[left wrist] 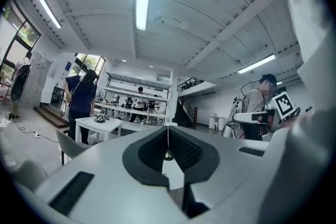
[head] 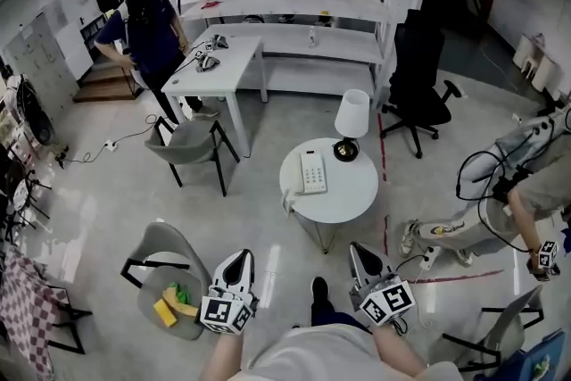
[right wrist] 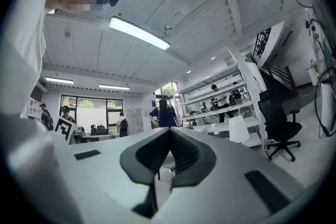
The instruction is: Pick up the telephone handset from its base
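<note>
A white telephone lies on the small round white table, its handset resting on the base. Behind it stands a lamp with a white shade and black foot. My left gripper and right gripper are held side by side near my body, short of the table, both pointing toward it. In the left gripper view the jaws meet at the left gripper tip, with nothing between them. The right gripper shows the same, with its jaws together and empty. A sliver of the table shows past the left jaws.
A grey chair at my left holds yellow and green items. Another grey chair and a white desk stand farther left. A black office chair stands beyond the table at the right, and a person crouches there. Shelving lines the back.
</note>
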`<state>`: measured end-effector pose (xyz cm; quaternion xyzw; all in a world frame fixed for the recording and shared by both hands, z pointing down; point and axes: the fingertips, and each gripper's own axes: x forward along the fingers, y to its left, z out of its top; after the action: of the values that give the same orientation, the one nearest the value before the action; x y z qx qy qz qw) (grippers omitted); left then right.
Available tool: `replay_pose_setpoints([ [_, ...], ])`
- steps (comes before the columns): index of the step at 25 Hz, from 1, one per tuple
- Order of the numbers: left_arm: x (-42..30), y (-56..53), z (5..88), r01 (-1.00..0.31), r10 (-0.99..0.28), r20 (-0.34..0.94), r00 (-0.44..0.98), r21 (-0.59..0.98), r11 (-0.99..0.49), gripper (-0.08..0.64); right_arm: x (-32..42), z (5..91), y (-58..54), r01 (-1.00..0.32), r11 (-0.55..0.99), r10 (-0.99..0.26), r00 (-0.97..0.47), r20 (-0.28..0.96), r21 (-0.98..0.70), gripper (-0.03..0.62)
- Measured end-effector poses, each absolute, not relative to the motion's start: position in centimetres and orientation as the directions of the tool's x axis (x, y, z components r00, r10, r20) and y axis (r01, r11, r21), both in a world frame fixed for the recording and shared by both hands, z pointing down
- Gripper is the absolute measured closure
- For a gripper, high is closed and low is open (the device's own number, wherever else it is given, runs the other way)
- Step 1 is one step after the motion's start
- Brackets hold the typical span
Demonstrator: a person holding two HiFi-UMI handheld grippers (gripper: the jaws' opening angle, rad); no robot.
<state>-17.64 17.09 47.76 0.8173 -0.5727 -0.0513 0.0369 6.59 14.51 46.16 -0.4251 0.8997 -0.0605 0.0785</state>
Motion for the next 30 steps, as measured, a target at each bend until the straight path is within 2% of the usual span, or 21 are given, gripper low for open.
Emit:
replay_pose_setpoints([
  [19,-17.1,-2.4,47.0,-0.966,-0.972,-0.042,0.233,0.105,-0.236,0.538,6.2,46.1,-7.1,-0.673,0.72,-0.691,-0.718,-0.088,-0.168,0.584],
  [30,-17.2,-6.7,46.3,-0.973,-0.978,-0.052,0.2,0.107,-0.204,0.538,5.4,45.8,-11.9,-0.645,0.744,-0.665,-0.74,-0.099,-0.176,0.584],
])
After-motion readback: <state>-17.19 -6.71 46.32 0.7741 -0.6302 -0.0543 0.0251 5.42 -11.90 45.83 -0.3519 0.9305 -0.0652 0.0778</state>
